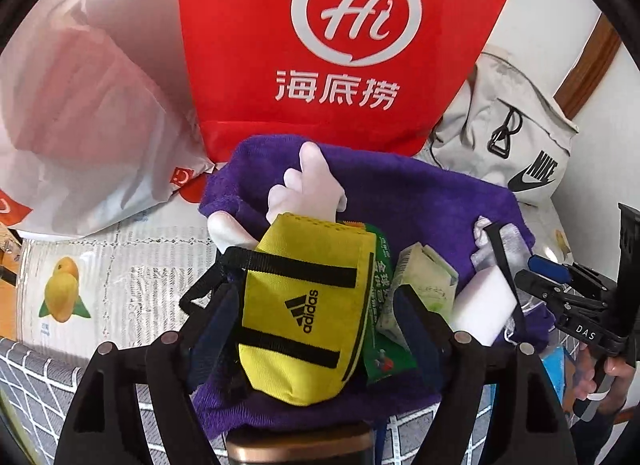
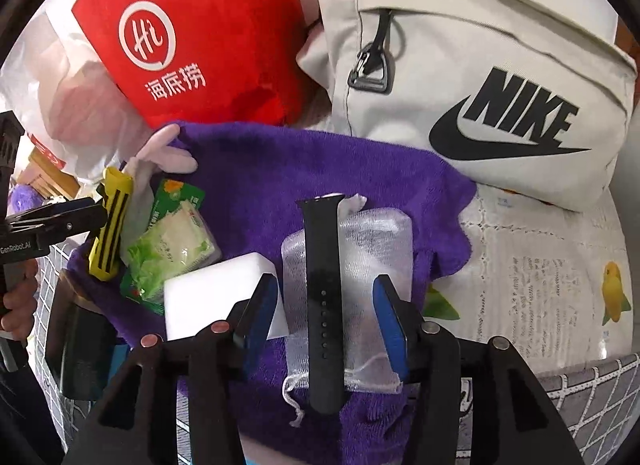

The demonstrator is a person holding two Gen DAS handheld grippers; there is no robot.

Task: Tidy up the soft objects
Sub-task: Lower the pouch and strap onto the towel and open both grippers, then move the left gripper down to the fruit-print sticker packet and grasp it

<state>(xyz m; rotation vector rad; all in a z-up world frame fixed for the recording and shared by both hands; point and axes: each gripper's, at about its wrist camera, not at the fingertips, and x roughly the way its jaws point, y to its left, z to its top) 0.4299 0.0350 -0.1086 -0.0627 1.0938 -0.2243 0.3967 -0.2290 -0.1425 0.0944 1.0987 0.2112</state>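
Note:
A purple towel (image 1: 420,193) lies spread under a pile of small items. In the left wrist view my left gripper (image 1: 320,305) straddles a yellow Adidas pouch (image 1: 304,305); its fingers (image 1: 224,305) stand apart from the pouch sides, open. Beside the pouch are a white plush hand (image 1: 308,185), a green tissue packet (image 1: 424,281) and a white foam block (image 1: 484,305). In the right wrist view my right gripper (image 2: 326,305) is open around a black watch strap (image 2: 324,265) that lies on a clear mesh bag (image 2: 376,249), touching neither.
Behind the towel stand a red shopping bag (image 1: 340,45), a white Nike backpack (image 2: 480,65) and a white plastic bag (image 1: 80,105). A fruit-print cloth (image 2: 540,285) covers the surface, with a grey grid-pattern edge (image 2: 592,385) in front. A dark box (image 2: 80,345) sits at the left.

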